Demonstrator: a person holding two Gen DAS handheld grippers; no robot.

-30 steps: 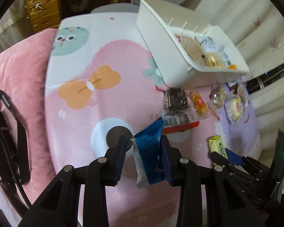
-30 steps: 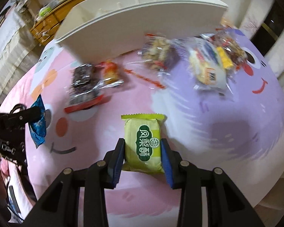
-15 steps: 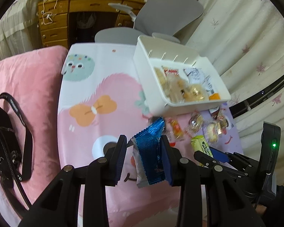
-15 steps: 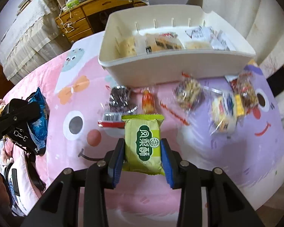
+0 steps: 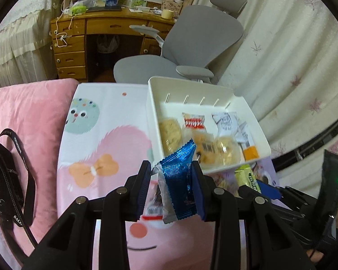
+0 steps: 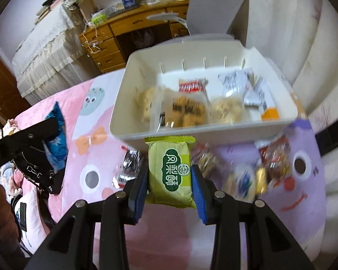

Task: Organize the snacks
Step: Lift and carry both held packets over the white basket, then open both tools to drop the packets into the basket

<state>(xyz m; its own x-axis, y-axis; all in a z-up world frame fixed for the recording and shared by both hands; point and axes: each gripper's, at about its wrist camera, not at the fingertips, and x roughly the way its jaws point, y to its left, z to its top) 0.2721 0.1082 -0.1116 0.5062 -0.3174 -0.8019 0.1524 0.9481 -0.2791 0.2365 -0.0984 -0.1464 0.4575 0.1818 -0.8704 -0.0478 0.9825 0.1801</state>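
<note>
Both grippers have risen since a second ago, so the white bin now shows its inside from above instead of mostly its side wall.

Left wrist view: the left gripper is clamped on a blue foil snack packet, held upright between the blue pads, its crimped top overlapping the near wall of the white bin. The bin sits on the cartoon-printed surface and holds several wrapped snacks, among them a red-and-white packet and a grey-printed one. At the right edge the right gripper enters with a green packet. A black bag lies on the pink bedding at left; a grey chair stands behind the bin.

Right wrist view: the right gripper is closed on the green packet, which is held just in front of the bin's near wall. Loose wrapped snacks lie on the surface to the right, blurred. The left gripper with the blue packet is at far left.
</note>
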